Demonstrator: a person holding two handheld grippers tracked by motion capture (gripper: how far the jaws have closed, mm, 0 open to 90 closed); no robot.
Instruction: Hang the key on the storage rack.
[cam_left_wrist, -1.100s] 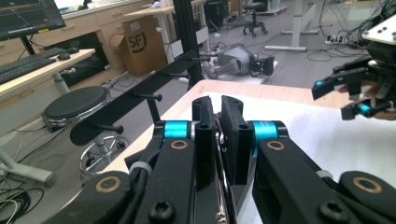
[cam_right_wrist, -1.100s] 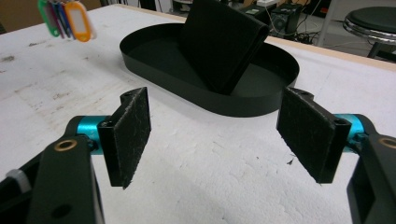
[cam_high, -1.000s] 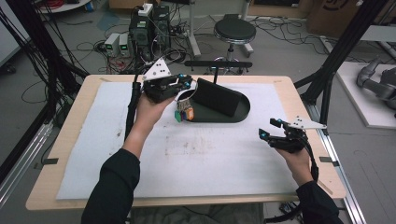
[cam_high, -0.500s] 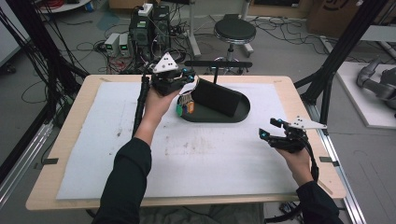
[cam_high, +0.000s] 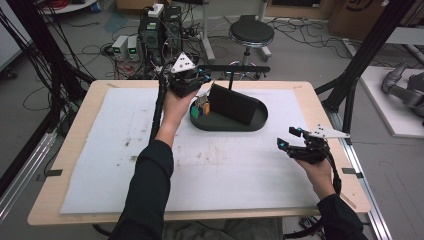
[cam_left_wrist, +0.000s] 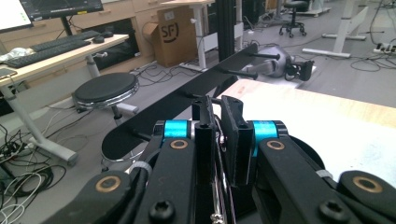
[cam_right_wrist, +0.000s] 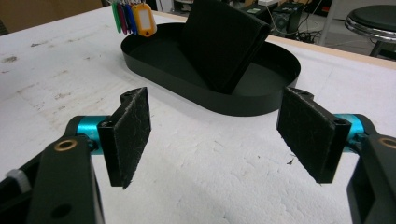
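since the earlier frame, the left tongs (cam_high: 192, 82) were carried toward the far edge of the table (cam_high: 70, 150), and the bunch of keys (cam_high: 201, 106) was lifted with them. they are clamped on its ring, so the tags hang just above the black tray (cam_high: 252, 122), under the peg rail (cam_high: 235, 69); hanging seems near. the right tongs (cam_high: 300, 147) are held apart, well away.

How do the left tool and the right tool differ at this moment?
The left tool is shut on a ring of key tags and raised above the black tray; the right tool is open, with nothing between its pads. The left tool is at the far side of the table; the right tool sits nearer the person, right of the tray. Both have black jaws and a grey three-cornered top plate.
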